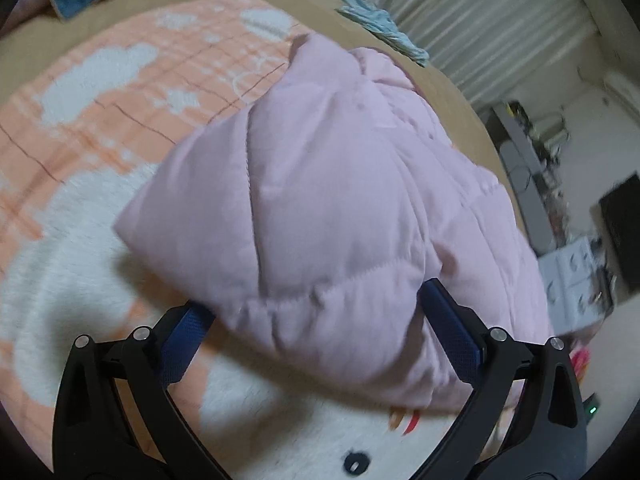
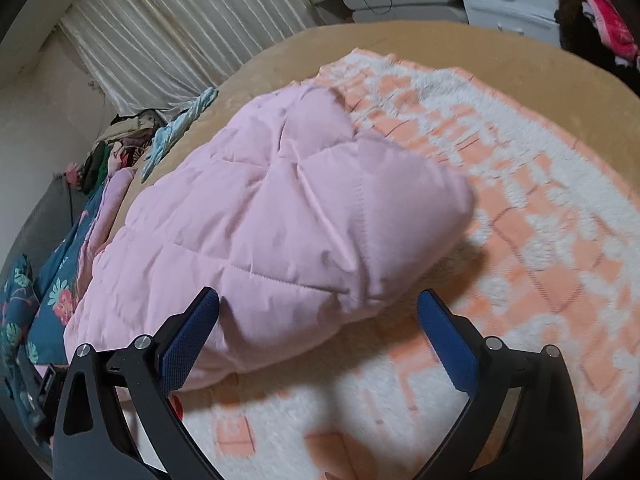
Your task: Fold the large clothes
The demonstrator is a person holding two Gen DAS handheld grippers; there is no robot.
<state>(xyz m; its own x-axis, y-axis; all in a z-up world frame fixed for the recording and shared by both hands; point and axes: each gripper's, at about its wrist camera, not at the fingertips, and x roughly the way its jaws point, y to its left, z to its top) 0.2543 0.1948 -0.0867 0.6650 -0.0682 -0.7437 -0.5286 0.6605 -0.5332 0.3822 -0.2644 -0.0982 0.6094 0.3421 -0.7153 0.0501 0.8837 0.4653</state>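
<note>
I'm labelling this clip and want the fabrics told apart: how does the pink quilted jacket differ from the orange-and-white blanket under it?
The pink quilted jacket is plain pink with stitched, puffy panels; the orange-and-white blanket is fuzzy and patterned. The jacket is bunched into a thick folded mound, while the blanket lies spread flat. The jacket sits on top; the blanket covers far more of the bed. Both are soft textiles, and neither is gripped: the left gripper and right gripper are open.

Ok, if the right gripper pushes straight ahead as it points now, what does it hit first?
Most likely the pink quilted jacket: its near edge lies just ahead of the open right gripper, on the orange-and-white blanket. Depth is hard to judge.
</note>
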